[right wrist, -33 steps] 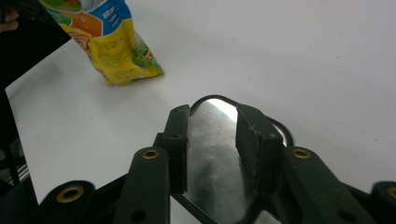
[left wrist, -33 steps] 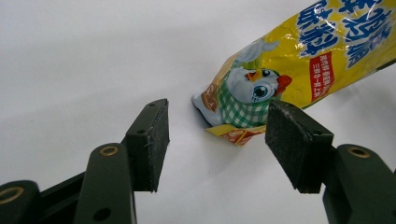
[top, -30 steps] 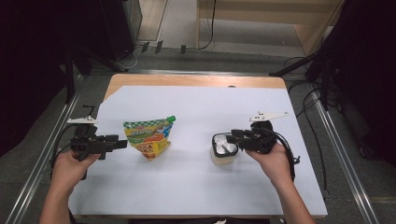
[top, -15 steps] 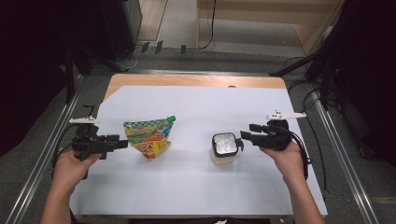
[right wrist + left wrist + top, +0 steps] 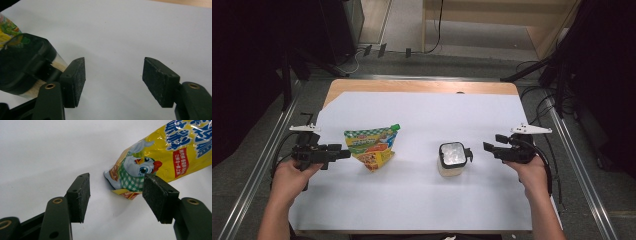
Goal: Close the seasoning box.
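High view: right tool (image 5: 486,146) just let go of the jar (image 5: 452,159), jaws opening, empty; left tool (image 5: 347,154) gapes empty beside the pouch (image 5: 371,146): grip its corner squarely

Yellow pouch (image 5: 371,147) with green cap, blue chick print; black-lidded clear container (image 5: 452,159); white table cover (image 5: 422,200).

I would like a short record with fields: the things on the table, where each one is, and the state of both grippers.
surface: table under a white sheet
snack pouch: lies flat, left of centre
jar: upright, black lid clasp, right of centre
left gripper: open, aimed at the pouch, apart from it
right gripper: fingers just opened, nothing between them, right of the jar
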`<state>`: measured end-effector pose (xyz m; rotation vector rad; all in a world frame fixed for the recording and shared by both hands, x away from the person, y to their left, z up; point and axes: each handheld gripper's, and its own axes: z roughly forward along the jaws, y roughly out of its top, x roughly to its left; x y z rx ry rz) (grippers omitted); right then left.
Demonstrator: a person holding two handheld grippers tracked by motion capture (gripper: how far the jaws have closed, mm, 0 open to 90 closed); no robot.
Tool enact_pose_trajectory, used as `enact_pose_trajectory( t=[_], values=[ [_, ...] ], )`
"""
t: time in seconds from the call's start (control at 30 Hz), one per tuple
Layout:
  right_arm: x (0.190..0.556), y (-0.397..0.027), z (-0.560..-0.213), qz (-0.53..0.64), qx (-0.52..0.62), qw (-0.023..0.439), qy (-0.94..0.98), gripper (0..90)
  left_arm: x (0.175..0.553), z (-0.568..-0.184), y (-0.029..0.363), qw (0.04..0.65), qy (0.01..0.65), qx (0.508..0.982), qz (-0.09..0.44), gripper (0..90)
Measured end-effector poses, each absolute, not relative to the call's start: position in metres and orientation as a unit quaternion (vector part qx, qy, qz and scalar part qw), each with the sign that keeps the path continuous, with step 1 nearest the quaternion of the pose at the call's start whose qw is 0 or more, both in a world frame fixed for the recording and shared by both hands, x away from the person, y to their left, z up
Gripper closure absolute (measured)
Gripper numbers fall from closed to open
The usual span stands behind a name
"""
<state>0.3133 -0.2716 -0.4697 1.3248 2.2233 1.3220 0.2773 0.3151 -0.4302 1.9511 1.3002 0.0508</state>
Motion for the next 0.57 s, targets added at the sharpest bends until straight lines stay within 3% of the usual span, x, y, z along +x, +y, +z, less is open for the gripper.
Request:
enact_pose_trajectory(
  t=[0.57],
  values=[
    [0.317,-0.278,-0.491,0.428,0.484,0.105,0.756,31.4,0.282,-0.435,0.315,0.384,0.510,0.769,0.026,39.7]
  ],
)
